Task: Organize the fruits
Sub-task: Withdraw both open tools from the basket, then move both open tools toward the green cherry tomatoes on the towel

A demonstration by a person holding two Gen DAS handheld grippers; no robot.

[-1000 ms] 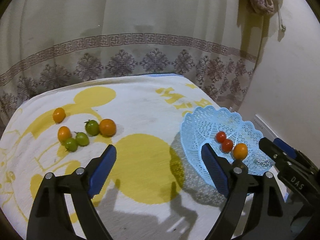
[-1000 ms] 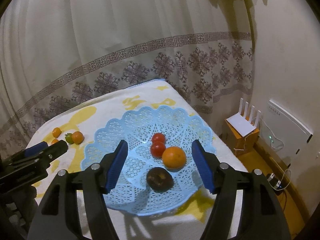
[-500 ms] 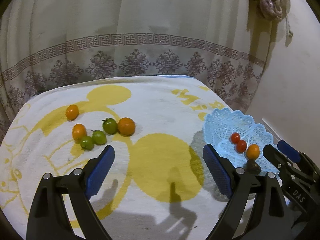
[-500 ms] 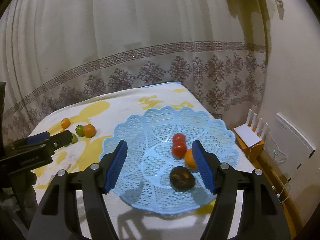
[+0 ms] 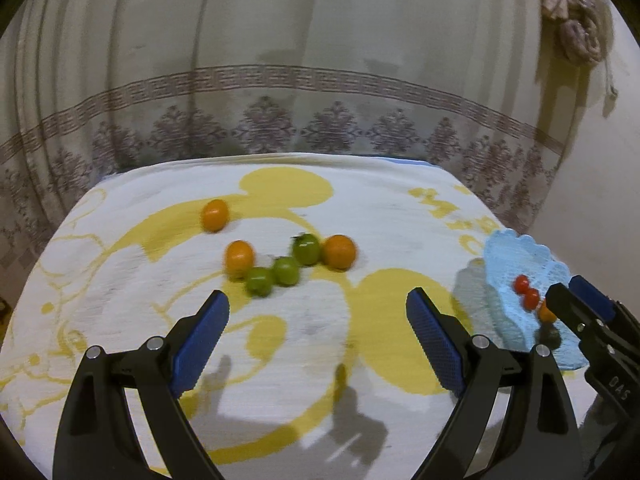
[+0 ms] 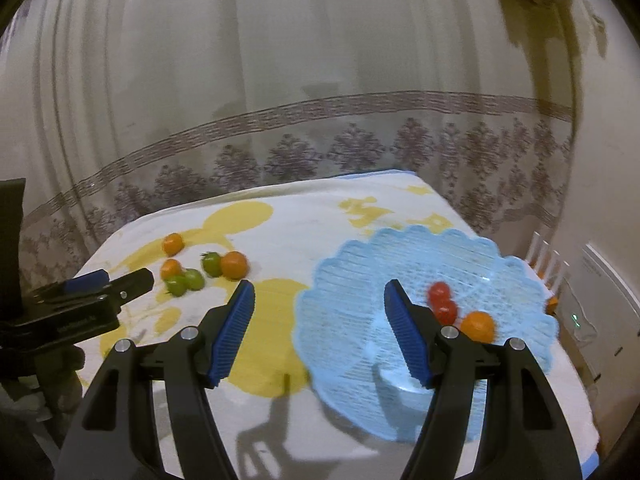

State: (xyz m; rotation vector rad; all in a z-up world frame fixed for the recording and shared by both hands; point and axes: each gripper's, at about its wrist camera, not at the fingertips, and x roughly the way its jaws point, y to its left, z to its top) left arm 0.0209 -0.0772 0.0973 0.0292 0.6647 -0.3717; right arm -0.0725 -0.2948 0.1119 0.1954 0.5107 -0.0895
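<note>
Both tongs stand apart and empty: the left gripper [image 5: 318, 312] and the right gripper [image 6: 319, 300]. Six loose orange and green round fruits [image 5: 286, 270] lie at twelve o'clock from the left gripper; the pale blue lacy plastic basket [image 6: 344, 320] sits at three o'clock.

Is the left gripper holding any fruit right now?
No: the left gripper is open and empty above the cloth, short of the green tomatoes.
</note>
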